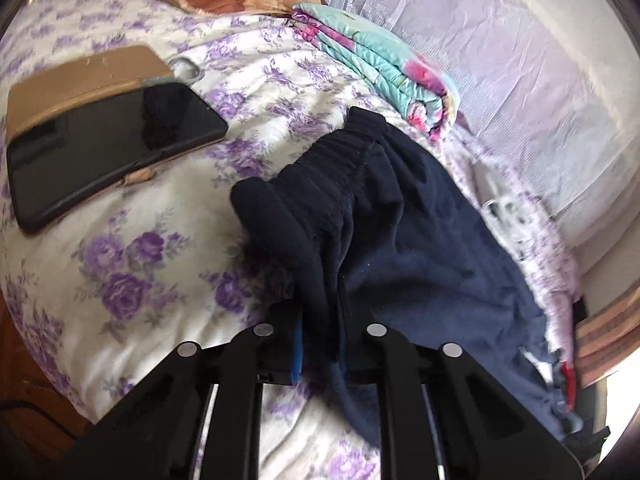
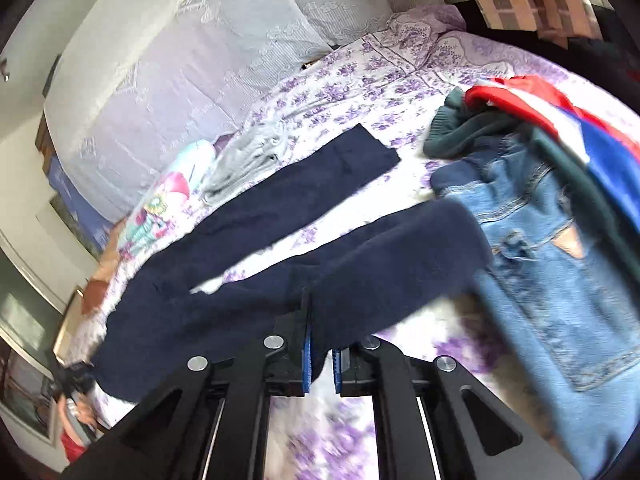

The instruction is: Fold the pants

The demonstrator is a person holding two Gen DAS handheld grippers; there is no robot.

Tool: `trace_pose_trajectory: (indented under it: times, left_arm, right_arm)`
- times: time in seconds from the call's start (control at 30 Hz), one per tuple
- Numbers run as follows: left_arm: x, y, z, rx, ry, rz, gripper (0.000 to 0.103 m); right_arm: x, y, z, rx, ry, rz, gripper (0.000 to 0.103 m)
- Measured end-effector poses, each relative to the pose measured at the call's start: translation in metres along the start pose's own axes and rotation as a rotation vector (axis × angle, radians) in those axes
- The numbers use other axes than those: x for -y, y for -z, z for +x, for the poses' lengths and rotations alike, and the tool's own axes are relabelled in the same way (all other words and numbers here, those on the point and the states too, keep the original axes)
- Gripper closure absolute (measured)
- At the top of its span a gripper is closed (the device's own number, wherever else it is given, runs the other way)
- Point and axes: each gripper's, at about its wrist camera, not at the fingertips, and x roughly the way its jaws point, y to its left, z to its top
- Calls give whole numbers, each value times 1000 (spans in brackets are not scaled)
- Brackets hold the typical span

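Dark navy pants [image 1: 420, 240] lie on a bed with a purple-flowered sheet [image 1: 132, 264]. My left gripper [image 1: 320, 320] is shut on the pants at the gathered elastic waistband [image 1: 340, 160], with cloth bunched between the jaws. In the right wrist view the two navy legs [image 2: 320, 184] stretch apart across the bed. My right gripper [image 2: 320, 336] is shut on the nearer leg [image 2: 400, 248], pinched between blue pads [image 2: 306, 360].
A black phone [image 1: 108, 148] on a tan case lies left of the waistband. A folded teal-and-pink quilt [image 1: 384, 64] lies behind. Blue jeans [image 2: 560, 264], a green garment [image 2: 460, 132] and red-white-blue cloth [image 2: 560, 112] are piled right. A grey garment [image 2: 248, 160] lies beyond the pants.
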Motion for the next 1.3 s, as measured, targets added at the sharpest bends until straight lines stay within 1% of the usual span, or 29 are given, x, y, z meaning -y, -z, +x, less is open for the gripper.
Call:
trace_pose_trajectory:
  times: [0.03,0.07,0.1,0.13,0.17,0.2,0.23,0.27,0.3,0.33,0.37,0.4,0.43,0.53,0.6,0.67,0.7,0.77,0.8,0.83,0.87,0.93,0.97,1.0,1.07,1.1,1.13,1.2,1.3]
  left_arm:
    - [-4,0,0,-14,18,-11,91]
    - [-10,1,5,-30,12,-17,91]
    - [-15,3,10,-47,-4,-25,87]
    - [-19,5,12,-57,14,-31,87]
    - [-20,6,8,-52,32,-36,84]
    - [-22,5,3,-62,41,-46,78]
    - [-23,4,-3,-68,50,-59,72]
    - [-26,3,-13,-55,53,-72,60]
    - [-27,3,-23,-25,30,-71,48]
    - [-27,2,-38,23,-25,-55,44]
    - [-25,3,-48,62,-69,-35,41]
    - [-20,2,-57,98,-105,-8,41]
    - [-14,0,-60,110,-116,17,41]
    - [17,-4,-54,90,-53,101,41]
    - [48,-2,-36,50,-13,184,38]
    - [77,4,-8,1,-11,285,35]
    - [87,7,8,-23,-32,326,30]
    - [92,11,51,-122,-109,374,29]
    - [91,11,68,-155,-154,379,28]
    - [93,9,69,-131,-175,399,28]
    - [98,5,68,-129,-184,415,28]
    - [107,-10,56,-130,-125,409,33]
    - [113,-22,48,-102,-93,407,33]
    - [120,-35,43,-70,-87,416,33]
    - [137,-61,41,-15,-105,448,33]
    - [144,-75,47,-17,-96,465,33]
    - [149,-87,55,-28,-82,467,33]
    - [152,-114,84,-87,-60,439,32]
    - [148,-144,132,-161,-80,341,33]
  right_arm:
    - [8,7,10,-76,36,-5,90]
    - [14,13,21,-142,92,-30,85]
    - [15,21,21,-131,89,-58,83]
    - [14,24,14,-105,99,-78,78]
    - [9,23,7,-107,135,-94,73]
    - [4,19,-6,-70,179,-115,62]
    - [0,15,-21,-9,226,-136,55]
    - [-4,10,-35,45,299,-161,54]
    - [-8,5,-46,91,382,-186,54]
    - [-12,0,-55,149,452,-206,54]
    - [-19,-2,-65,210,497,-226,54]
    - [-28,-4,-68,246,481,-252,52]
    - [-40,-5,-65,248,417,-282,52]
    - [-78,-1,-31,184,230,-366,49]
    - [-99,4,0,112,143,-403,46]
    - [-111,10,34,19,84,-419,45]
    - [-114,13,49,-49,57,-414,42]
    - [-104,22,85,-208,59,-360,40]
    - [-98,20,93,-201,37,-353,40]
    - [-100,19,90,-194,26,-366,42]
    - [-101,14,87,-211,29,-364,43]
    - [-103,-4,66,-136,-9,-347,43]
    - [-105,-17,59,-105,-35,-352,43]
    - [-106,-29,57,-85,-43,-360,43]
    - [-113,-56,56,-31,-69,-384,43]
    - [-116,-66,58,-22,-90,-407,42]
    - [-121,-78,63,-19,-106,-441,42]
    - [-133,-100,79,-16,-137,-508,41]
    - [-160,-128,118,-52,-197,-615,41]
